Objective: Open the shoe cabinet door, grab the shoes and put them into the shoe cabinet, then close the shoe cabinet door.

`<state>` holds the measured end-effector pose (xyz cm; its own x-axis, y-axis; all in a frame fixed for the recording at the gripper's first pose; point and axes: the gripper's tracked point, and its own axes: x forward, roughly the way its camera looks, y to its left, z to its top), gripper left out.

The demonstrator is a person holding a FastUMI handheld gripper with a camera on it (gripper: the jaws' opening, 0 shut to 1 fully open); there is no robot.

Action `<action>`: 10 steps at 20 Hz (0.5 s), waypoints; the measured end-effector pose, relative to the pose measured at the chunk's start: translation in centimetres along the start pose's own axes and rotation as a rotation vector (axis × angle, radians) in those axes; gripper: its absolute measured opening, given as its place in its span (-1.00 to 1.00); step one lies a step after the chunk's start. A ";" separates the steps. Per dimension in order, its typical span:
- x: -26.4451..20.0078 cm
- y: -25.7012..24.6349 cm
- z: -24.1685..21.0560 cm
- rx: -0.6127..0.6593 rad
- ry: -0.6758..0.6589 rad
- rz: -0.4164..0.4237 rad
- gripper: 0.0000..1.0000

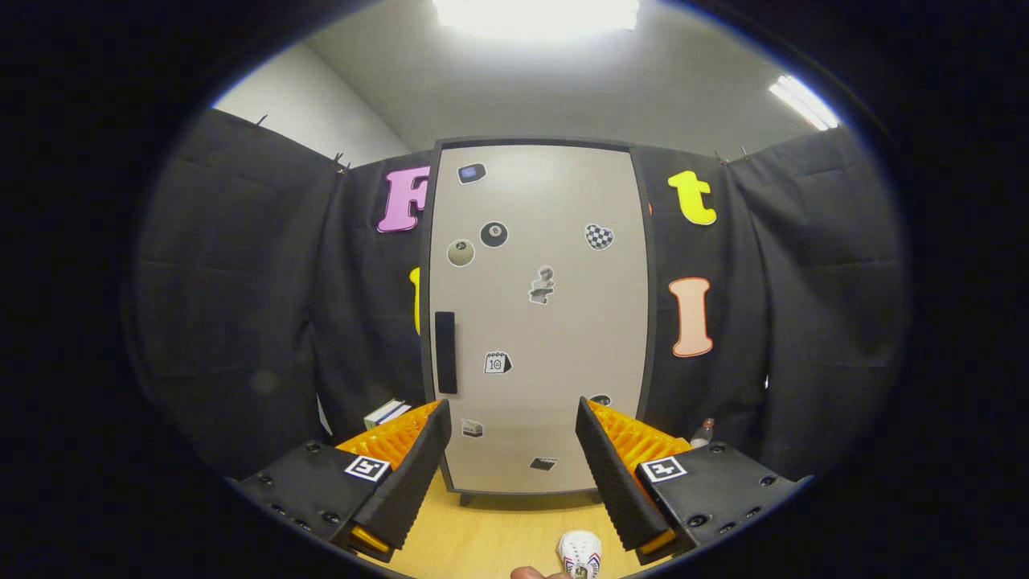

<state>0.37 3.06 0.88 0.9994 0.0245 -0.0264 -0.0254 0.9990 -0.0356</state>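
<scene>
The shoe cabinet (539,322) stands upright on the wooden table, straight ahead beyond my fingers. Its pale door is shut, dotted with several stickers, and has a dark vertical handle (445,352) near its left side. My gripper (511,414) is open, fingers wide apart with nothing between them, held back from the door. A small white shoe (580,553) with red and blue trim lies on the table low between the fingers, close to the right one. A fingertip (530,572) of a person shows just beside the shoe.
The wooden table (498,535) runs from under my fingers to the cabinet's feet. A white box (386,412) sits behind the left finger, left of the cabinet. A small bottle (703,433) stands right of the cabinet. Black cloth walls close in on both sides.
</scene>
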 end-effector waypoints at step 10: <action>10.6 5.3 2.0 0.005 0.024 0.037 0.95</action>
<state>10.88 8.67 2.43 0.9968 0.0611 -0.0517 -0.0626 0.9976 -0.0292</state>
